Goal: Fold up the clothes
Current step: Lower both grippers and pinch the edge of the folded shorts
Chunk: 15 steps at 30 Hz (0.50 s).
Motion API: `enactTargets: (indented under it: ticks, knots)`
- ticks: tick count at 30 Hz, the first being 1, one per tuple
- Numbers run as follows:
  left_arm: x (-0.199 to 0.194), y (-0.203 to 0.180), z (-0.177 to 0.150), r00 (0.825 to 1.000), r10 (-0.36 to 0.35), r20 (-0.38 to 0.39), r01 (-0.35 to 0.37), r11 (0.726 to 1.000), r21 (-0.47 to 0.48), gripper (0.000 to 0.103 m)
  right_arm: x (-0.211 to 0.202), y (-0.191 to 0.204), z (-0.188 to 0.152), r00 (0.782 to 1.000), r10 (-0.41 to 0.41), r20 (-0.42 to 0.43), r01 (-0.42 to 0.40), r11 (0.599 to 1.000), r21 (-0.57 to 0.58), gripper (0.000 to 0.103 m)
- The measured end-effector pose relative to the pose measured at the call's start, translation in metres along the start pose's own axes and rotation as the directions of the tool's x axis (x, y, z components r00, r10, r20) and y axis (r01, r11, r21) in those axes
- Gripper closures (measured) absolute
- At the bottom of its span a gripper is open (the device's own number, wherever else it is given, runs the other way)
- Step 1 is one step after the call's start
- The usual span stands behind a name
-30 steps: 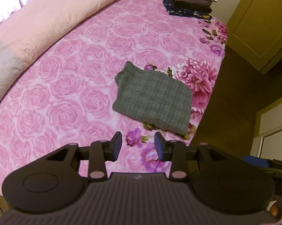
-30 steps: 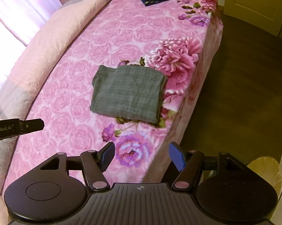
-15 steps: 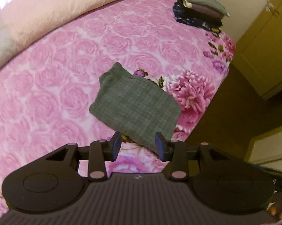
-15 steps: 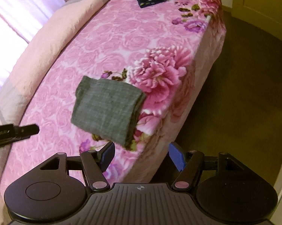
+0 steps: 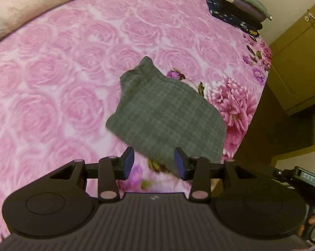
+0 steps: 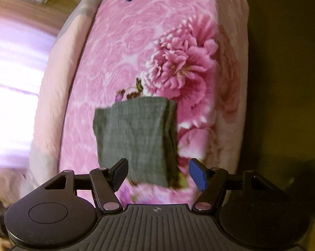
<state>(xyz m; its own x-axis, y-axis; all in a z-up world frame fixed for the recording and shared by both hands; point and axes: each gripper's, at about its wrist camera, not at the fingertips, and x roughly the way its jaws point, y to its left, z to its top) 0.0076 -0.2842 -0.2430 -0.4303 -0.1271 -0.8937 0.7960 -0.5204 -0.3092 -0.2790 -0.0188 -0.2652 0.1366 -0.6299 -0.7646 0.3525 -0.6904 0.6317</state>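
Pink floral bed (image 5: 73, 73) fills the left wrist view; the folded grey garment (image 5: 165, 121) lies centre, the left gripper (image 5: 154, 163) opening, empty, above its near edge. Right wrist view: the right gripper (image 6: 158, 172) spread, empty; next, likely pinching both near corners.

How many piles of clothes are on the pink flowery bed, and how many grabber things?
Folded grey checked garment lying alone: 1
Stack of folded clothes at the bed's far corner: 1
Black two-finger grippers, left and right: 2
Total: 4
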Motion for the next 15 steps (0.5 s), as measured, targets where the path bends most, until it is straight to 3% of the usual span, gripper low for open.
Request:
enactTargets:
  ticks: [6,7,15]
  knots:
    - [0.055,0.029,0.041,0.999,-0.03,-0.045,0.034,0.995,0.095,0.065,0.054,-0.017,0.011,0.999,0.02,0.034,-0.023,0.996,0.082,0.034]
    - [0.063,0.034,0.046,0.998,-0.033,-0.052,0.038,0.994,0.104,0.065,0.061,-0.019,0.01,0.999,0.021,0.035,-0.024,0.996,0.089,0.028]
    - [0.11,0.081,0.074,0.982,-0.167,-0.085,0.173,0.983,0.064,0.065,0.102,-0.032,0.002,1.0,0.008,0.014,-0.01,0.994,0.108,0.025]
